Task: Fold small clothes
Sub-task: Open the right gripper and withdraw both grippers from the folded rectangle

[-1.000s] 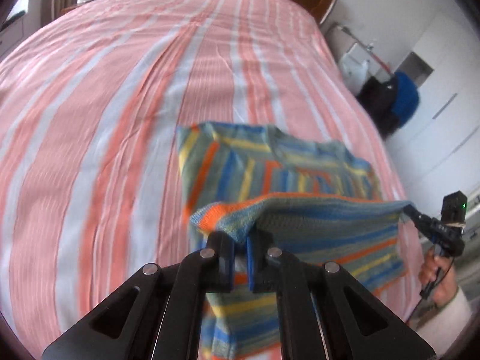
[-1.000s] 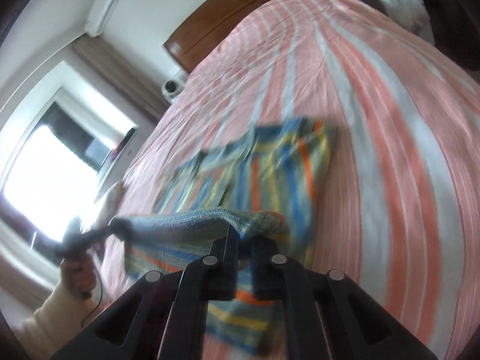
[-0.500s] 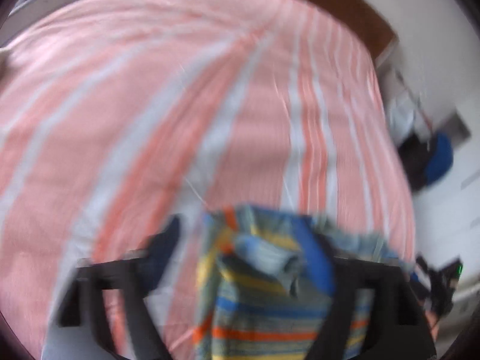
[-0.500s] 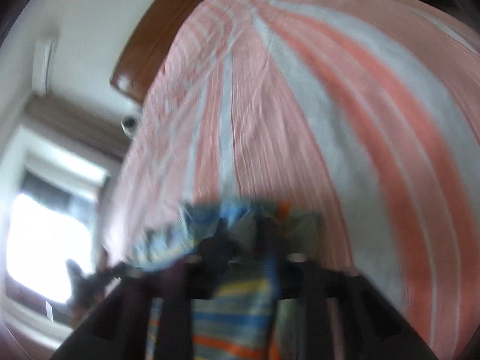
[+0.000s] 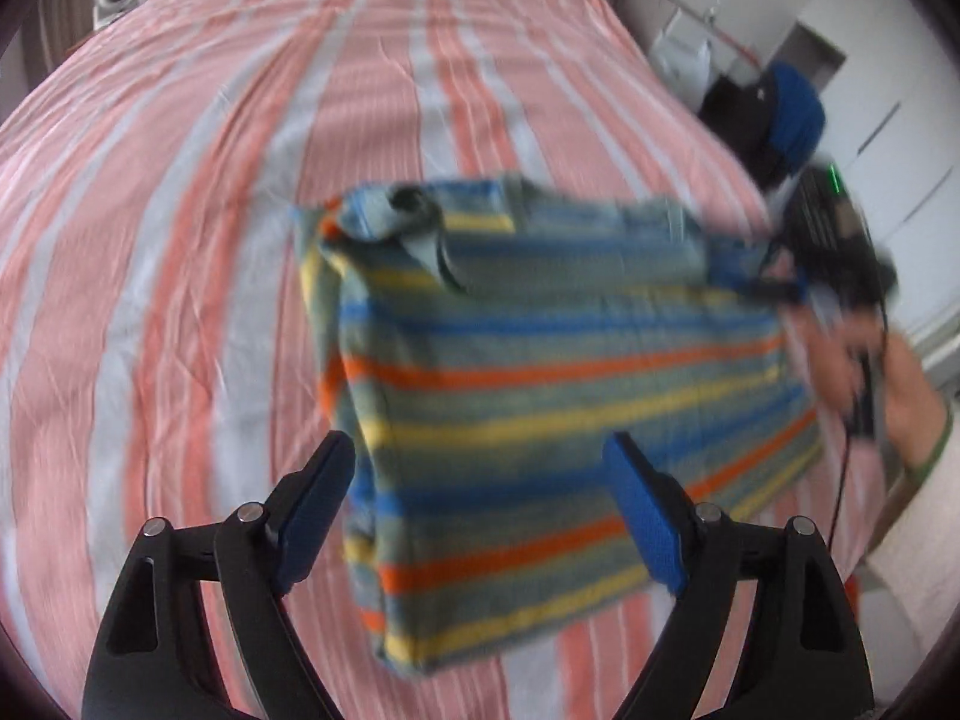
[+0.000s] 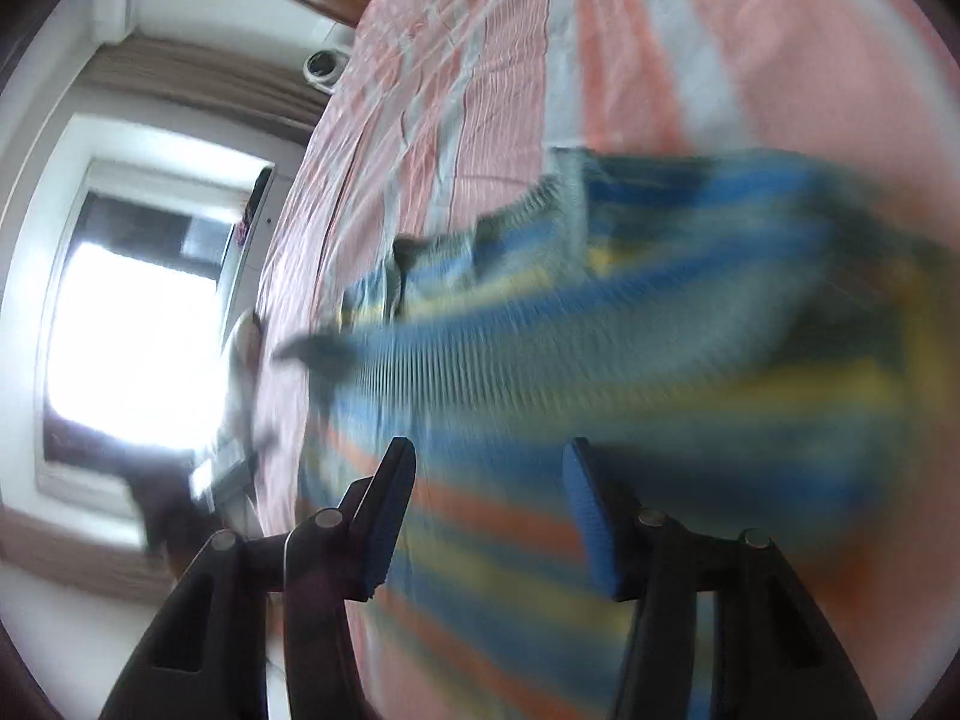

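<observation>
Knit, striped blue/yellow/orange/grey-green: the small garment (image 5: 558,396) lies folded on the bed (image 5: 180,210), mid-frame to lower right in the left wrist view, a rough rectangle w/ long axis running left-right across the pic, stripes along it. A rumpled bunch (sleeve or collar, can't tell) sits at its upper-left corner.

Left hand-held gripper (image 5: 480,510): jaws spread wide, nothing between the blue pads (image 5: 318,516); garment is straight ahead and just under, w/ its near-left corner between the fingers as seen. Right hand-held gripper (image 6: 486,516): also wide apart, empty, cloth filling the frame centre to right edge. From the left view it shows at upper right (image 5: 780,291), by the garment's far-right corner; contact there can't be told, too blurred.

Key relation, my read: each unit sits at an opposite short end of the long axis, so a next fold would likely bring one short end over the other. Left looks nearer the near-left corner.

View diffs: left wrist gives the whole outline + the person's hand at right edge. Right wrist is heavily smeared, shows only the cloth close-up, plus a bright window at left and a wooden headboard at top.
</observation>
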`<state>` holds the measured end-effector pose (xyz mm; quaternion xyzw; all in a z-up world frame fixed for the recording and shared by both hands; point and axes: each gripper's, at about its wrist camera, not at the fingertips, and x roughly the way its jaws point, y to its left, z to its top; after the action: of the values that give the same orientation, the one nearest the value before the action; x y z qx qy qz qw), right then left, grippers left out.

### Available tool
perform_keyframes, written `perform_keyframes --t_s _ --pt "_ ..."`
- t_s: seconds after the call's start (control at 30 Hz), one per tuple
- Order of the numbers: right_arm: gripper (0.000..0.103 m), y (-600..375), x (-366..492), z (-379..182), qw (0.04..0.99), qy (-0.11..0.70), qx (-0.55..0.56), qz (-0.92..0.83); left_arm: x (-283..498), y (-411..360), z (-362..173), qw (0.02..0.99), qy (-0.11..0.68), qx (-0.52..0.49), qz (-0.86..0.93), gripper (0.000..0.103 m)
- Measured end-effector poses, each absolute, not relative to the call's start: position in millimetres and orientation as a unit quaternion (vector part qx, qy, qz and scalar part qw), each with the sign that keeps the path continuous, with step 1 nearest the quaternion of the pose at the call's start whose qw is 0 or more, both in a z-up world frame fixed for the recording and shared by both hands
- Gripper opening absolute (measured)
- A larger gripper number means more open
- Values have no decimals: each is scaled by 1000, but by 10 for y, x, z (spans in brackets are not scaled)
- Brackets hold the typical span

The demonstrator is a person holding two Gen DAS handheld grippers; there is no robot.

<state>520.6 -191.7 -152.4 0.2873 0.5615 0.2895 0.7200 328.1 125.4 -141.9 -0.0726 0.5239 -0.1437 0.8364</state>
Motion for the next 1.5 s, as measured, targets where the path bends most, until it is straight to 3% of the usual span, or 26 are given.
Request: perform_keyframes --t_s 0.2,0.33,0.5,0.63,0.77,0.83,0.93,1.07,1.2,1.3,1.43,1.5 --pt "53 -1991 5265 -1038 791 425 344 275 3166 1297 -1260 841 512 -59 -164 88" --pt "55 -1941 4910 -838 808 445 241 301 3429 1129 -1446 805 550 -49 -218 88" --pt "56 -2007 4551 -1065 769 527 184 312 3643 1107 -1629 797 560 -94 -205 88" --pt "56 -2112 4885 -1605 694 583 321 274 3612 1123 -1565 803 549 -115 -201 88" --pt "57 -2071 5277 -1632 685 513 432 284 3494 1148 -1467 806 552 -91 -194 88" --pt "58 -2108 5382 -1422 732 444 440 273 3462 1165 -1400 808 550 -82 -196 88" --pt "58 -2158 5328 -1157 759 412 418 281 3513 1146 -1350 804 547 -81 -218 90" --pt "58 -2115 5071 -928 789 448 290 304 3722 908 -1573 756 591 -83 -269 90" --pt "61 -2197 4784 -1148 756 532 221 310 3989 838 -1593 761 586 -58 -272 90" --pt "61 -2300 4620 -1273 769 543 166 292 4537 1203 -1416 820 542 -98 -154 90" --pt "61 -2563 4543 -1387 775 526 220 273 4649 1825 -1021 859 466 -206 -53 89" --pt "61 -2655 4473 -1298 781 510 235 273 4505 1904 -907 862 454 -213 -65 90"
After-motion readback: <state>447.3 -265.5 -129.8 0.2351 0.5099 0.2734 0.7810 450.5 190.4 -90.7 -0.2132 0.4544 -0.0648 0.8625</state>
